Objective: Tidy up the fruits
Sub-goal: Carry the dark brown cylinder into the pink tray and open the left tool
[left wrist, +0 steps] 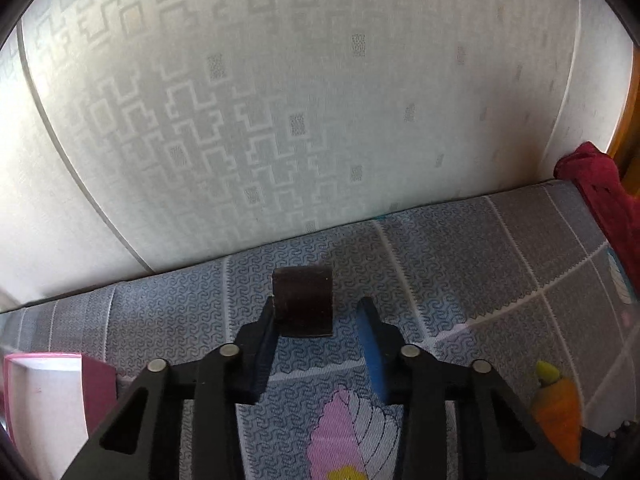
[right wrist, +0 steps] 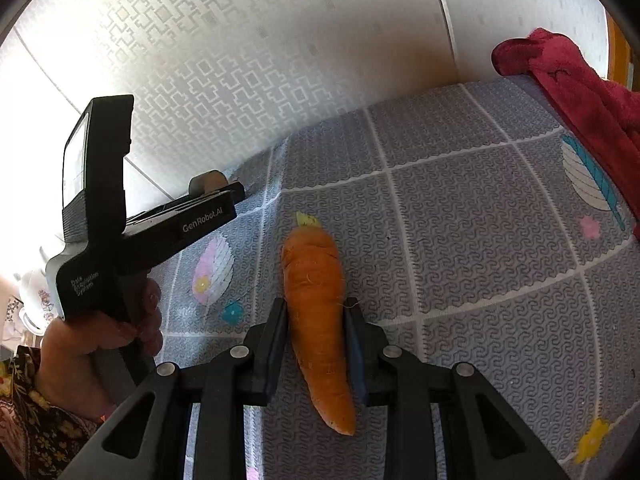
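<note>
Left wrist view takes in a pale patterned wall point(left wrist: 280, 100) filling the upper part, and below it a table under a grey patterned tablecloth point(left wrist: 460, 248) with white grid lines and small cartoon prints. A dark red cloth point(left wrist: 600, 184) is bunched at the far right edge, and a pink-rimmed box point(left wrist: 48, 396) sits at the lower left. The left gripper point(left wrist: 320, 320) has its jaws set narrow, with a dark brown block point(left wrist: 304, 300) at the fingertips; it touches the left finger, while a gap shows between it and the blue pad of the right finger, so no squeeze on it can be seen.

Right wrist view shows the same wall point(right wrist: 260, 60), tablecloth point(right wrist: 480, 240) and red cloth point(right wrist: 580, 92). The right gripper point(right wrist: 316, 320) is clamped on a carrot point(right wrist: 316, 300), both pads pressed against its sides; the carrot's thick end with a yellowish stub points away and its thin tip points toward the camera. At the left a hand point(right wrist: 92, 340) in a flowered sleeve point(right wrist: 36, 432) holds the other black tool.
</note>
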Available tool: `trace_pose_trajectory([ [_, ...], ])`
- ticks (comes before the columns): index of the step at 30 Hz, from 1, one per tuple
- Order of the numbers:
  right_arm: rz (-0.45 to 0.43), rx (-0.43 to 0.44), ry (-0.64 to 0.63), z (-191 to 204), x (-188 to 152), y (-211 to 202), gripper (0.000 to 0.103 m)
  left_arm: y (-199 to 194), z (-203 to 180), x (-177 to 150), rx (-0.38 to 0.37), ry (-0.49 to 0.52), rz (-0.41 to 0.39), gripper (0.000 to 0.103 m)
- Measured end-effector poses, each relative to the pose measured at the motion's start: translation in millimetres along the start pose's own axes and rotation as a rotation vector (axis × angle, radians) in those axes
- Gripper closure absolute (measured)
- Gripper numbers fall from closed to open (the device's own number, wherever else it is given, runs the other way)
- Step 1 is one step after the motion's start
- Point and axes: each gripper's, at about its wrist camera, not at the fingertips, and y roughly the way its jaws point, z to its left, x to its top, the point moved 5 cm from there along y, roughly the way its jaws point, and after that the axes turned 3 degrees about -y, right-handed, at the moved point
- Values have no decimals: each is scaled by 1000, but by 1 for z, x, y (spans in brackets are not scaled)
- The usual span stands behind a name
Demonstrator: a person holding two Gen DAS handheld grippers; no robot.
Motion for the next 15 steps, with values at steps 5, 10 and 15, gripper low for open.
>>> trace_pose_trajectory([
  [5,-8,-18,-21,3,0,0,75,-8,9,-6,-24,-20,18,77],
  [10,-20,-25,-29,5,2,1,75,-31,21,-18,-44,-49,9,77],
  [15,-23,-8,-11,2,4,2,75,-56,37,-32,-68,-85,-6,78],
])
